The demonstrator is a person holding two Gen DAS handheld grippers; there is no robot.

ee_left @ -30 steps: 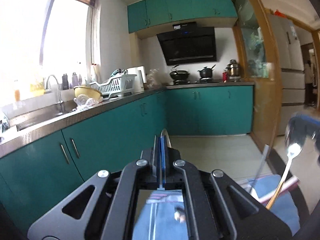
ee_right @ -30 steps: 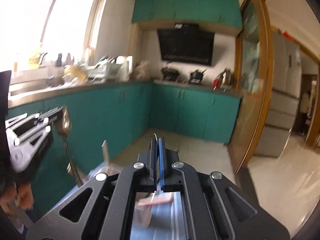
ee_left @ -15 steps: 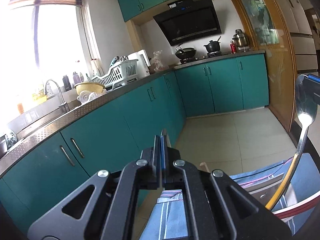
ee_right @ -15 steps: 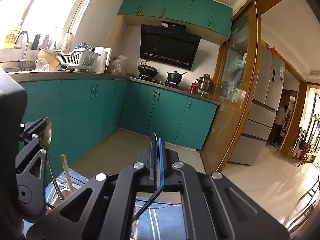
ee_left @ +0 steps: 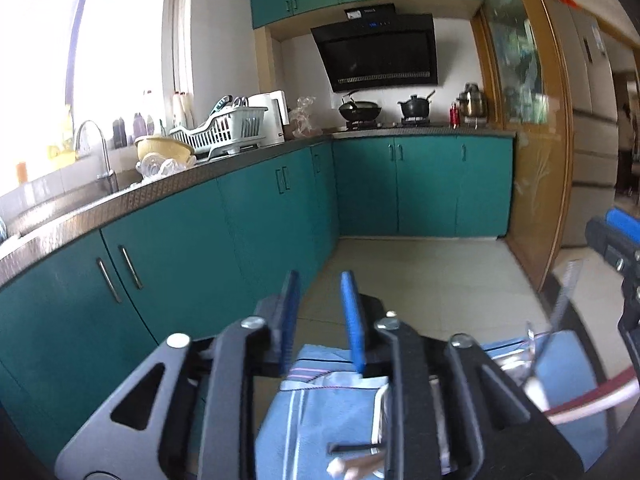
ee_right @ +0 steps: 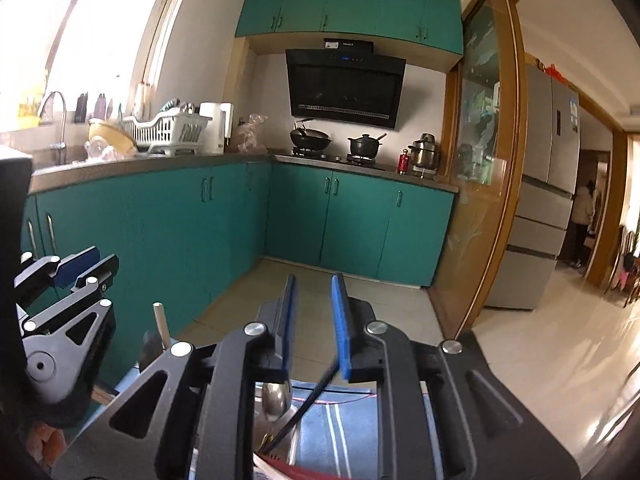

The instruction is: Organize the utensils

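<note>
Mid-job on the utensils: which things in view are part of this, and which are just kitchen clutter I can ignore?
For the job: spoon, dark thin handle, wooden stick, upright metal utensil, blue striped cloth.

Just lying about: dish rack, yellow bowl, wok, black pot, steel pot.

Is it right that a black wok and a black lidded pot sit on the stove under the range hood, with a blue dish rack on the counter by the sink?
Not quite: the dish rack is white, not blue, as the right wrist view shows. The wok and pot do sit under the range hood.
</note>
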